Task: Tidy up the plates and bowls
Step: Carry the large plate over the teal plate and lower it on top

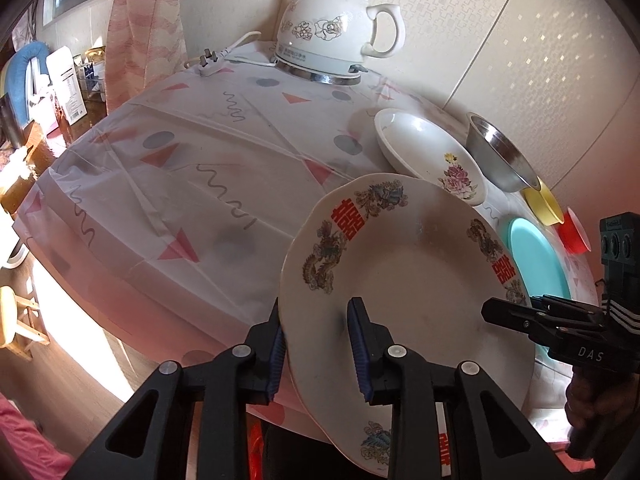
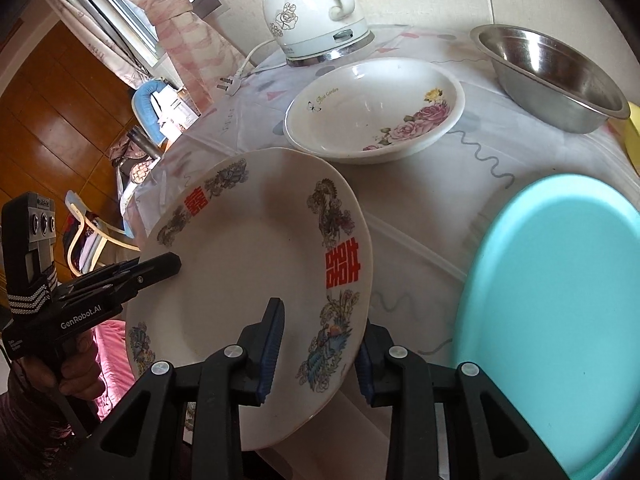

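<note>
A white plate with dragon prints and red characters (image 1: 408,280) (image 2: 256,280) is held between both grippers, above the table's near edge. My left gripper (image 1: 318,344) straddles its left rim with jaws on both faces. My right gripper (image 2: 320,348) straddles its right rim the same way. The right gripper also shows in the left wrist view (image 1: 560,324), and the left gripper in the right wrist view (image 2: 160,266). A white rose bowl (image 2: 372,108) (image 1: 428,152), a steel bowl (image 2: 552,76) (image 1: 500,152) and a turquoise plate (image 2: 552,308) (image 1: 536,260) rest on the table.
A white electric kettle (image 1: 332,28) (image 2: 316,12) with a loose plug (image 1: 208,60) stands at the table's back. A yellow bowl (image 1: 544,204) and a red bowl (image 1: 574,232) sit at the right. The tablecloth (image 1: 200,168) is patterned. A wooden stool (image 1: 16,320) stands left.
</note>
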Demonstrator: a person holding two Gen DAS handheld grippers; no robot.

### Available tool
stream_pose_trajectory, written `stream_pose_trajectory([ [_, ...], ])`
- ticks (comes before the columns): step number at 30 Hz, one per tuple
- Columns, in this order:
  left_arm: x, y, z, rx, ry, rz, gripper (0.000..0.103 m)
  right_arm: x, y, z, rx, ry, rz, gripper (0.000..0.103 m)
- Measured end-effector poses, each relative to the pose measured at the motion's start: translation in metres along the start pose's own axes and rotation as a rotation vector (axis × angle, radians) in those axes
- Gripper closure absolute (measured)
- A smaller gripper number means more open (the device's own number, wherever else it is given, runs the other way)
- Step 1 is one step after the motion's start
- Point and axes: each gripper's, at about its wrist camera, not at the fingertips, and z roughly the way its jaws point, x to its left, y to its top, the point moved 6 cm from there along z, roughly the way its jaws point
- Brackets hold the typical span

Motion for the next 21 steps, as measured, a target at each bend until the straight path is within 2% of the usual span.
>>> stream_pose_trajectory([
  [9,-0.027,-0.002,-0.004,-0.015,-0.012,0.084,0.073,-0.006,-0.011,-0.025,-0.048,-0.064,-0.05,0.071],
  [21,-0.085,0.009,-0.006,-0.06,-0.074,0.229,0.073,-0.032,-0.021,-0.07,-0.142,-0.112,0.012,0.071],
])
